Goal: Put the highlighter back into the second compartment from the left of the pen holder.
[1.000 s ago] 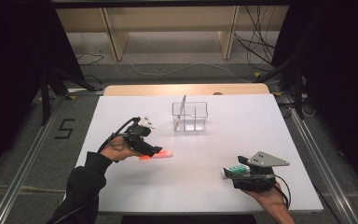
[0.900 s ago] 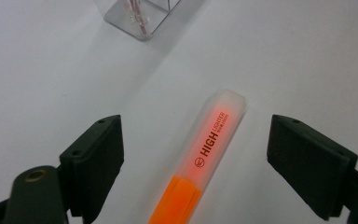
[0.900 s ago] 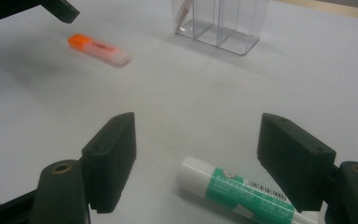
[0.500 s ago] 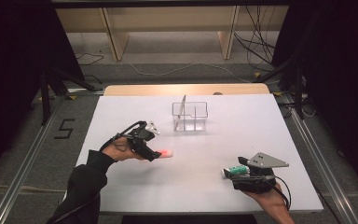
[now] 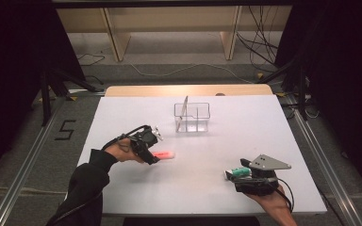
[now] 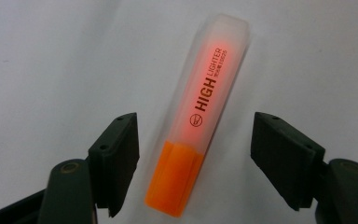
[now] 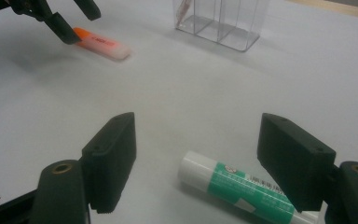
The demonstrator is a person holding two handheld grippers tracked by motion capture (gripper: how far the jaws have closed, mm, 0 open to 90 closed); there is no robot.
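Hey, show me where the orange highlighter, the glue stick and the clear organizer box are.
orange highlighter [image 6: 205, 107]: left gripper view, on its printed barrel.
glue stick [image 7: 247, 191]: right gripper view, on its green label.
clear organizer box [image 5: 200, 123]: high view, on its front wall.

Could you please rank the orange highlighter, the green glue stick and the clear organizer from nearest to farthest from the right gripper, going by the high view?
From the right gripper:
1. Green glue stick, at its jaws near the table's front.
2. Orange highlighter, left, at the left gripper.
3. Clear organizer, toward the far edge.
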